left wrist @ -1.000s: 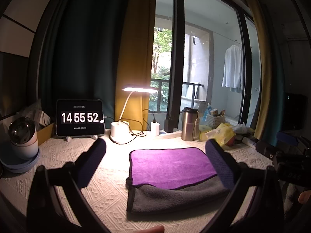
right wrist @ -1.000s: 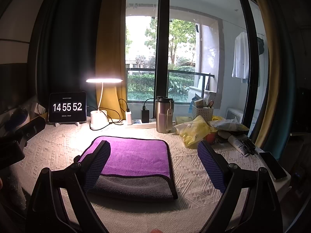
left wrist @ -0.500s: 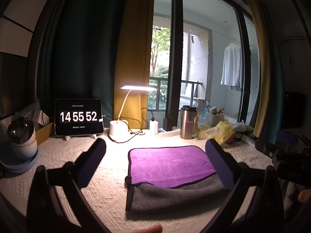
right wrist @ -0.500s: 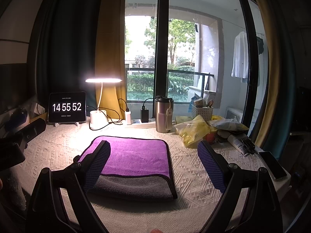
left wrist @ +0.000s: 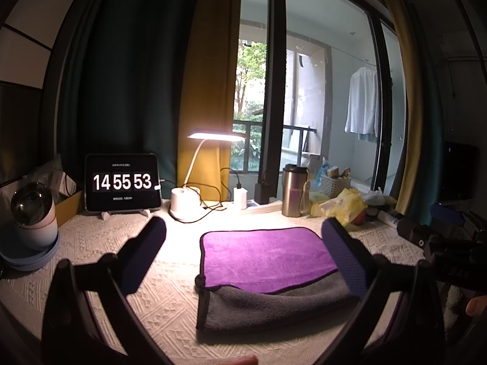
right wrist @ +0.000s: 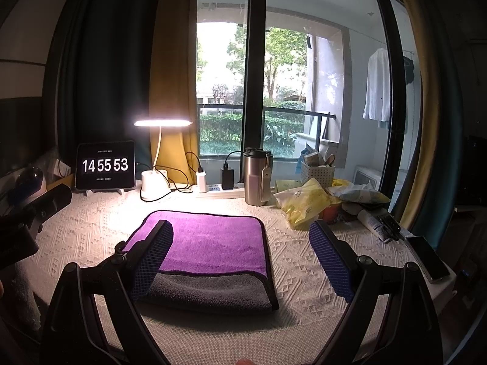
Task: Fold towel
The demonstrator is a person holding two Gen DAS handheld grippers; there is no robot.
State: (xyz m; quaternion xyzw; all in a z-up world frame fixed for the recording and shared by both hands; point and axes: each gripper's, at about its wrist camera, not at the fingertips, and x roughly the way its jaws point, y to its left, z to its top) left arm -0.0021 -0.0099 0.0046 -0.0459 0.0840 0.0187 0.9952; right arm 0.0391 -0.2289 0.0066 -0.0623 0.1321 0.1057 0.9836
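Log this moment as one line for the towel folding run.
towel: folded, purple over grey, flat on tablecloth | left gripper: jaws open, empty, above table | right gripper: jaws open, empty, above table

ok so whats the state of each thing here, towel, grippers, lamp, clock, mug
towel: folded, flat on the table, purple layer over a grey strip along the near edge
left gripper: open, empty, above the table
right gripper: open, empty, above the towel
desk lamp: switched on
tablet clock: on, reads 14 55 53
steel tumbler: upright, lid on
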